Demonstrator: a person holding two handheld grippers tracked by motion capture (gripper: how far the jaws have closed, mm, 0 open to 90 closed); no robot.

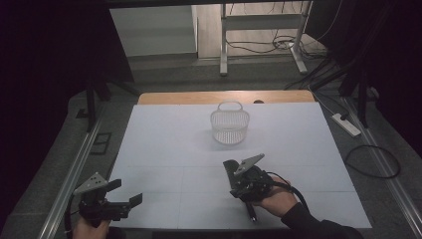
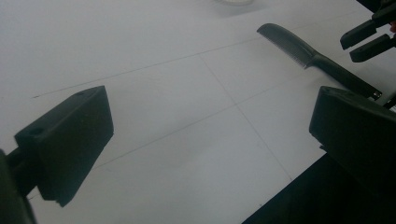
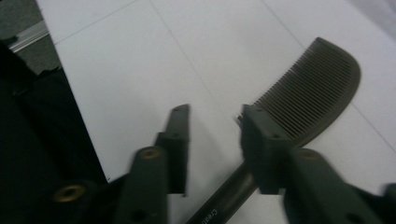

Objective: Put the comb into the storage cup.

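A dark comb [image 1: 229, 168] lies flat on the white table sheet [image 1: 169, 144], its teeth end pointing away from the person and its handle towards the front edge. My right gripper [image 1: 235, 185] hovers low over the comb's middle. In the right gripper view the comb [image 3: 313, 88] runs from under the right jaw to the upper right, and the right gripper [image 3: 215, 114] stands open with a gap of bare table between its jaws. My left gripper [image 1: 127, 193] rests open at the front left corner. In the left gripper view the left gripper [image 2: 210, 135] holds nothing, and the comb [image 2: 299, 49] lies far off.
A white mesh basket [image 1: 230, 124] with a handle stands upright at the back middle of the table. A metal rail [image 1: 74, 164] runs along the left side. A power strip [image 1: 347, 124] and cables lie on the floor to the right.
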